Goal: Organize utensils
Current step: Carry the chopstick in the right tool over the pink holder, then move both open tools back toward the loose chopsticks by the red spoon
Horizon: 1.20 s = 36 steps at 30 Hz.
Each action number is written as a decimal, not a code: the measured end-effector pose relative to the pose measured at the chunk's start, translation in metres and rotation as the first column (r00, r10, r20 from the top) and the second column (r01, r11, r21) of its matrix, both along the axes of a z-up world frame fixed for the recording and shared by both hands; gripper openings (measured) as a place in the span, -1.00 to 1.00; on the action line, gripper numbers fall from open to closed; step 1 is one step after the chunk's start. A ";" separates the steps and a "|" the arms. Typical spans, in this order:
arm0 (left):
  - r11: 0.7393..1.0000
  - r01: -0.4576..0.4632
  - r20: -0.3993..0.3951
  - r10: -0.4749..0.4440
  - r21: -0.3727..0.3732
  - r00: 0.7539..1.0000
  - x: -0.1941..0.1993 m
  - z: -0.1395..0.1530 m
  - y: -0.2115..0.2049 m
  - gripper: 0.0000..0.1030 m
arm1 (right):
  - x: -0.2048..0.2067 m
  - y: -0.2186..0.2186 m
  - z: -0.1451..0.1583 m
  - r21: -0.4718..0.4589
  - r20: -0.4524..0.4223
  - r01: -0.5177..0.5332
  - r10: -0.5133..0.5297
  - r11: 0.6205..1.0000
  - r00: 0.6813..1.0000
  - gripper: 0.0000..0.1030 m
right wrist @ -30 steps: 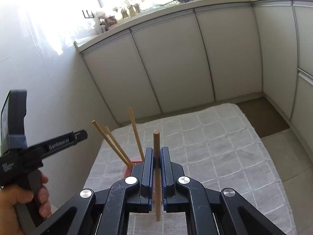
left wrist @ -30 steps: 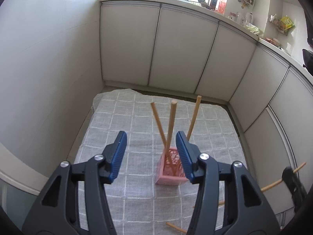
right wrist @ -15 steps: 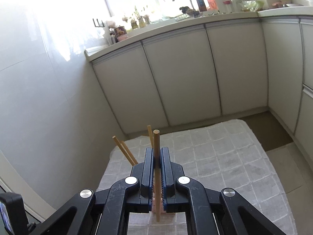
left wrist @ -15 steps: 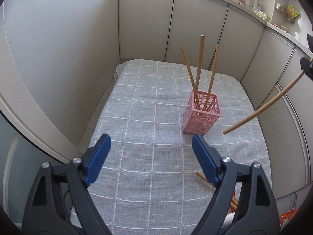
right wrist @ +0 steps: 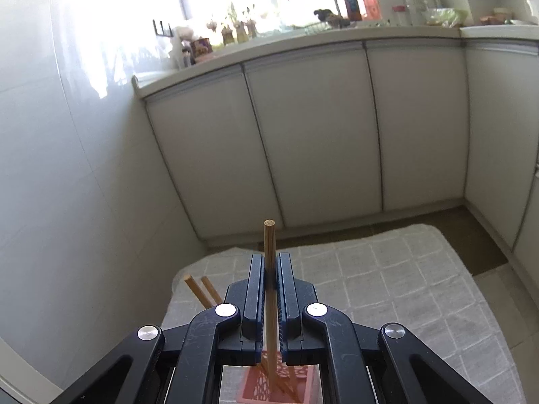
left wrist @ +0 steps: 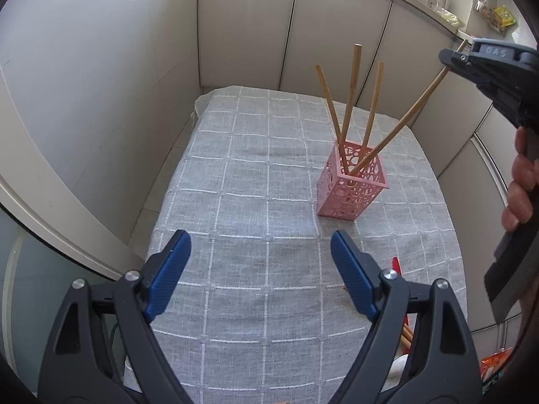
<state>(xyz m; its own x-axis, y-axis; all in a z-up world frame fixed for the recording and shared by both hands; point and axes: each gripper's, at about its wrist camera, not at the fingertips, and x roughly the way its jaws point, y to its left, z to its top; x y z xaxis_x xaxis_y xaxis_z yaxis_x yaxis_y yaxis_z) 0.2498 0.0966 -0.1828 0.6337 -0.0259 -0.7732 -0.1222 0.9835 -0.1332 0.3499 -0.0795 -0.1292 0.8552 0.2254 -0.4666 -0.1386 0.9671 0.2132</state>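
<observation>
Over pink holder [left wrist: 352,181] on my grey cloth [left wrist: 252,185] | right gripper [right wrist: 269,289] clamps chopstick [left wrist: 401,128], tip inside | left gripper [left wrist: 257,262] spread, empty | stick light, stiff, slick; I grip near top.

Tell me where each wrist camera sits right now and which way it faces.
Left wrist: on the left gripper, looking steeply down at the grey cloth and pink holder; its blue fingers stand wide apart, empty; the right hand shows at the edge.
Right wrist: on the right gripper, facing the cabinets; its fingers are shut on a chopstick above the holder.
Shared: holder, cloth, held chopstick, the chopsticks already standing in the holder.
</observation>
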 end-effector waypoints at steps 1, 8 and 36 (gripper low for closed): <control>1.000 -0.002 -0.003 0.002 -0.005 1.000 0.000 -0.001 0.001 0.65 | 0.005 0.004 -0.007 -0.008 -0.018 -0.002 0.002 1.000 1.000 -0.90; 1.000 0.013 -0.007 -0.013 -0.010 1.000 0.000 -0.001 -0.001 0.65 | 0.025 0.016 -0.038 -0.043 -0.106 -0.002 -0.003 0.999 0.994 -0.89; 0.990 0.129 -0.051 -0.127 0.053 0.991 -0.031 -0.007 -0.051 0.65 | -0.104 -0.067 -0.040 -0.037 -0.320 -0.049 0.034 0.998 0.947 0.37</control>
<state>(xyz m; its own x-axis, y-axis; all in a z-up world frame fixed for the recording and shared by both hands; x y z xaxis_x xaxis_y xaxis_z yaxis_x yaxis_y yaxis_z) 0.2185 0.0454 -0.1893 0.5902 -0.0603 -0.8050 0.0004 0.9972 -0.0744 0.2463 -0.1465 -0.1696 0.6505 0.2308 -0.7236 -0.1105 0.9713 0.2106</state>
